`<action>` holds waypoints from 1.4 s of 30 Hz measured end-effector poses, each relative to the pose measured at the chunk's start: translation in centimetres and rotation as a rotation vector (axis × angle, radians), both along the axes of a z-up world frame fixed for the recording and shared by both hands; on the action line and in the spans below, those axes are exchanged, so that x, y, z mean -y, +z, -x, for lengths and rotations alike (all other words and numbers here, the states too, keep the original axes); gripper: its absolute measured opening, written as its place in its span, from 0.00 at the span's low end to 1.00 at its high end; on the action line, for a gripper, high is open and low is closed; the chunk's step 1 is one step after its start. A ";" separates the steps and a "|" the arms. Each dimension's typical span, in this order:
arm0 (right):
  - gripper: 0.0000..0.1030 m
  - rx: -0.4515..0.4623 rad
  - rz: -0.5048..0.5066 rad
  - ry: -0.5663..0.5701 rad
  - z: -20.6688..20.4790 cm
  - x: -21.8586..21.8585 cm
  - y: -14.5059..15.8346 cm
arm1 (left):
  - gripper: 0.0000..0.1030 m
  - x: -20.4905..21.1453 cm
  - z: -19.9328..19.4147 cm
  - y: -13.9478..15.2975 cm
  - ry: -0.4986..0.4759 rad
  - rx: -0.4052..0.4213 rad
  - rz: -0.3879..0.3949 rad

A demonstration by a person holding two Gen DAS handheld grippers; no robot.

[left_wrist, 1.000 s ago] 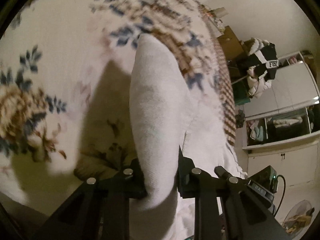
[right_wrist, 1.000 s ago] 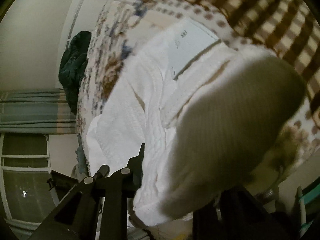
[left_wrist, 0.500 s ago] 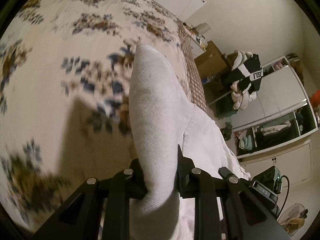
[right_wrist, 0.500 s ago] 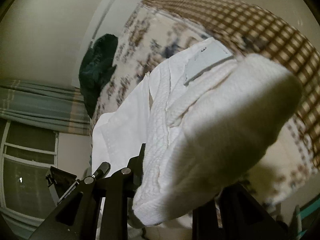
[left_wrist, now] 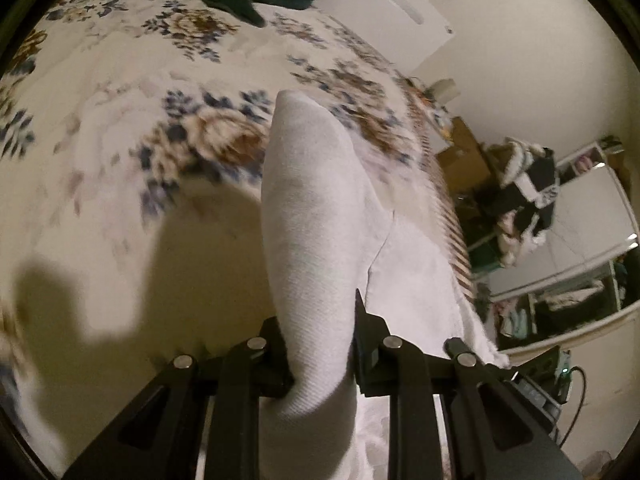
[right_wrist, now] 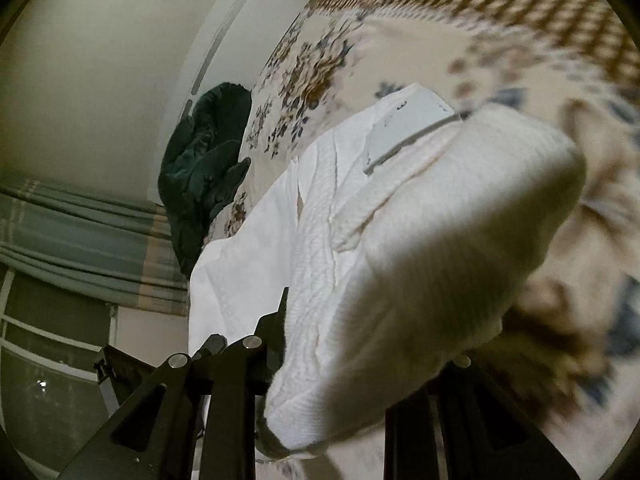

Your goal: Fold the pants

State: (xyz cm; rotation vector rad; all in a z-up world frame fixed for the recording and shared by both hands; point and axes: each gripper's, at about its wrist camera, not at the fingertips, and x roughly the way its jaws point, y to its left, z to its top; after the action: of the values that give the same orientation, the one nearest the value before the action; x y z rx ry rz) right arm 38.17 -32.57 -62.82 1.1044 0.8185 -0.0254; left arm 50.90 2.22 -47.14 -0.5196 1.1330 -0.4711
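We hold the white pants (left_wrist: 316, 240) pinched in both grippers.
Left gripper (left_wrist: 320, 364) and right gripper (right_wrist: 352, 364) clench bunched cloth that hides their fingertips; its fold points ahead over the floral bedspread (left_wrist: 120, 120).

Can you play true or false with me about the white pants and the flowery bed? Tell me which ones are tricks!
1. Both grippers pinch the white pants. True: the left gripper and the right gripper are each shut on cloth.
2. The bed cover is plain blue. False: it is cream with flowers.
3. A dark green garment lies on the bed. True.
4. The pants are folded flat and let go. False: they are held up, bunched.
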 end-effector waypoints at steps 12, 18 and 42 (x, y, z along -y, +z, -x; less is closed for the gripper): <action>0.43 -0.243 0.033 0.075 -7.7 -3.2 -9.6 | 0.38 -4.2 -3.0 -7.9 -0.010 -0.162 -0.012; 0.45 -0.335 0.068 0.053 -5.7 -1.3 -10.1 | 0.42 -3.1 -2.1 -5.2 -0.015 -0.092 -0.206; 0.99 -0.351 0.876 0.171 -1.6 -10.8 15.8 | 0.89 0.9 9.7 15.9 -0.035 0.185 -0.587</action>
State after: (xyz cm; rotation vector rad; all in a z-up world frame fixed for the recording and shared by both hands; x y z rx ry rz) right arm 39.72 -21.72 -47.01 0.1977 1.0635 -0.4058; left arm 41.24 1.34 -31.28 0.0547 1.0408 -0.1926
